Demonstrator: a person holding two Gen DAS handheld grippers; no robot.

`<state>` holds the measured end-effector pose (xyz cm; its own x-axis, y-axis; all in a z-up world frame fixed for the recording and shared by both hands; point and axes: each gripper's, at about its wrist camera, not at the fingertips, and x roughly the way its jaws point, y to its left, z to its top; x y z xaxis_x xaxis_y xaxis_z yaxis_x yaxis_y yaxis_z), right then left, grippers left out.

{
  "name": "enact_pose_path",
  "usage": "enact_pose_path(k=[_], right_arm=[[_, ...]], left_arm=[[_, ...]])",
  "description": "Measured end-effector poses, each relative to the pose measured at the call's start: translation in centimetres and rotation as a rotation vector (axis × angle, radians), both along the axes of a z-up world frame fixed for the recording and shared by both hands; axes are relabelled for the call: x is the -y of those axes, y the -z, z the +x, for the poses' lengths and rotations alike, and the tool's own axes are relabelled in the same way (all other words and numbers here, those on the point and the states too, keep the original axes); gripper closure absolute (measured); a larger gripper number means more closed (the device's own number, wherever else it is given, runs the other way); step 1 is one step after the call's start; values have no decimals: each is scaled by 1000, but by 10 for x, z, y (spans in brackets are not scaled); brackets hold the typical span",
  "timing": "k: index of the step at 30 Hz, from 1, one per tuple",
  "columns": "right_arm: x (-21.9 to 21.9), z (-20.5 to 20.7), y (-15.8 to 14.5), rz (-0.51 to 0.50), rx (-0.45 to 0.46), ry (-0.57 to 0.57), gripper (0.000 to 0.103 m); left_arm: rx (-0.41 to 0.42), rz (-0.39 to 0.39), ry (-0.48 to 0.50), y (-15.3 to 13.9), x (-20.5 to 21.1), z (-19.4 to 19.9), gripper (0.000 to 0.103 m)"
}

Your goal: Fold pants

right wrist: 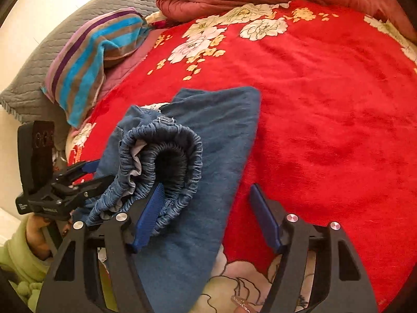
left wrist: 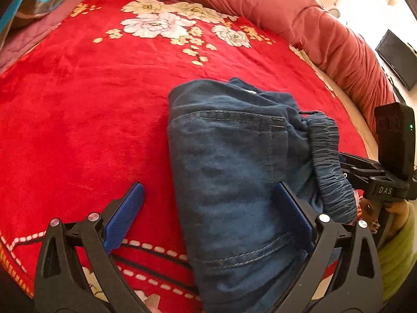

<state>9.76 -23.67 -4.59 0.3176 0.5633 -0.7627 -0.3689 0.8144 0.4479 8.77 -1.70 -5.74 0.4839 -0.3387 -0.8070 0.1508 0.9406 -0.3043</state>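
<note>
- The blue denim pants (left wrist: 234, 161) are lying in a compact, already folded bundle on the red floral blanket (left wrist: 91, 104), toward the near edge of the bed, at about 6 o'clock in the left wrist view.
- Several layers are being seen stacked, with a pocket seam showing on top; the main folds are judged to be done.
- The elastic waistband (right wrist: 166, 161) is being seen curled up in a loose roll along one edge of the bundle, at about 9 o'clock in the right wrist view, so it is not yet lying flat.
- The left gripper (left wrist: 208, 214) is being held with its fingers well apart, one blue pad over the blanket and the other over the denim; nothing is being clamped.
- The right gripper (right wrist: 206, 216) is likewise being held with fingers apart, its left pad just beside or touching the waistband roll; contact cannot be told for certain.
- What is judged to be left: the waistband is to be flattened or tucked, and the bundle tidied.
- A striped towel (right wrist: 91, 57) and a rust-coloured quilt (left wrist: 286, 13) are lying well apart, near 12 o'clock.
</note>
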Motion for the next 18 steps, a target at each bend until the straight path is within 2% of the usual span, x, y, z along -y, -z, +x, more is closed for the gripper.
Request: enact_pose_path(k=[2,6,9,13,16,18], right_arm=[[-2,1,1,2,2,-7,36],[-8,4,2,4,15,-26,36],[-10,6,4,22,17,-30,36],[-11,5,4,34,25,-39,40],[-14,3,2,52,29,-61,55],[-18,0,-3,41,57,-75,74]], left_arm=[[5,9,5,0,3,1,14],[13,3,29,-1,8,1,33],[12,-11,40,-1,10,2,39],[11,-29,45,-1,10,2,42],[11,-41,52,-3,11,1,49],[15,-41,59,-4,13,1,56]])
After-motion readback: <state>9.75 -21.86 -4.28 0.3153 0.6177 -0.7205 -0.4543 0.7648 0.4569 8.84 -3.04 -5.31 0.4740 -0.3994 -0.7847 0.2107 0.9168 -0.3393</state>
